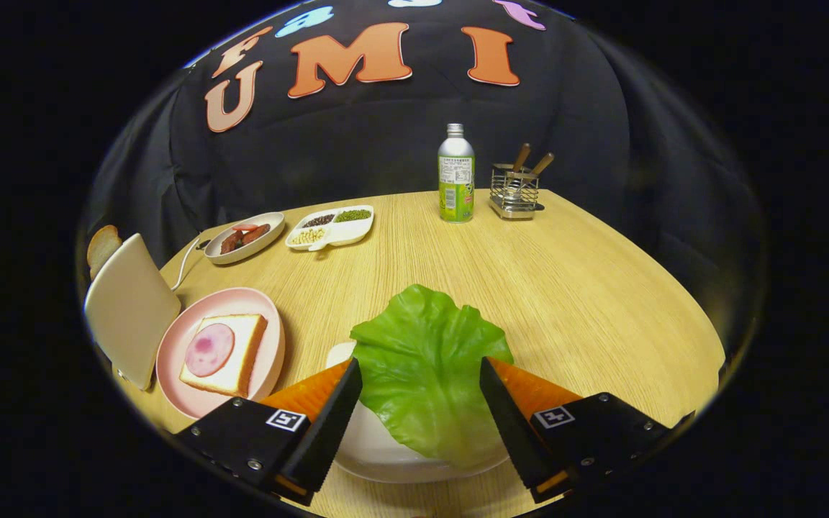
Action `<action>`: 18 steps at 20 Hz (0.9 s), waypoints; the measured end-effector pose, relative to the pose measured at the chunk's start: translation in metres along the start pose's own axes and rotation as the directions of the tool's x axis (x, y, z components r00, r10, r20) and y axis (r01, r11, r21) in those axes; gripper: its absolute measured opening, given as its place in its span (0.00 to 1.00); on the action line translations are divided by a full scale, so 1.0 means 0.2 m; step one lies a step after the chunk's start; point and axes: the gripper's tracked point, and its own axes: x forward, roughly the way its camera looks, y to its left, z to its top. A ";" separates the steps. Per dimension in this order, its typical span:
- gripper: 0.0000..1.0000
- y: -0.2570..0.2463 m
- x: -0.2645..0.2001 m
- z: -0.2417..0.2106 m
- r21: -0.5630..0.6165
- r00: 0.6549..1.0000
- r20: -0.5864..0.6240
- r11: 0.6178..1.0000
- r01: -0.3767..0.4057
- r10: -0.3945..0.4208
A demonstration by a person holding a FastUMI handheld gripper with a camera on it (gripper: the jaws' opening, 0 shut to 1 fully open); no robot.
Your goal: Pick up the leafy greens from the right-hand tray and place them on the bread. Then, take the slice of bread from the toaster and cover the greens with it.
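A green lettuce leaf (pixel 425 374) lies on a white tray (pixel 378 457) on the wooden table, right between my fingers. My gripper (pixel 420 370) is open and straddles the leaf, one finger at each side of it, with the jaws wide apart. To the left sits a pink plate (pixel 270 360) holding a slice of bread (pixel 238 360) topped with a round slice of ham (pixel 208 349). Further left stands a cream toaster (pixel 130 309) with a bread slice (pixel 101 246) poking out of its top.
Beyond the pink plate are an oval plate of sausages (pixel 245 237) and a divided dish of beans (pixel 330 226). A green bottle (pixel 455 176) and a wire utensil holder (pixel 515 191) stand at the table's far edge. A white cable (pixel 186 262) runs from the toaster.
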 end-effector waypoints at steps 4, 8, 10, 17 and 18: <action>0.99 -0.01 0.02 -0.04 -0.011 1.000 -0.029 1.000 0.008 -0.008; 0.95 -0.02 0.03 -0.05 -0.038 0.999 -0.028 0.999 0.024 -0.025; 0.90 -0.02 0.02 -0.05 -0.038 0.999 -0.028 0.999 0.024 -0.025; 0.57 -0.09 0.03 -0.05 -0.015 0.998 -0.018 0.999 0.052 -0.052; 0.50 -0.09 0.03 -0.04 -0.014 0.998 -0.014 0.998 0.055 -0.055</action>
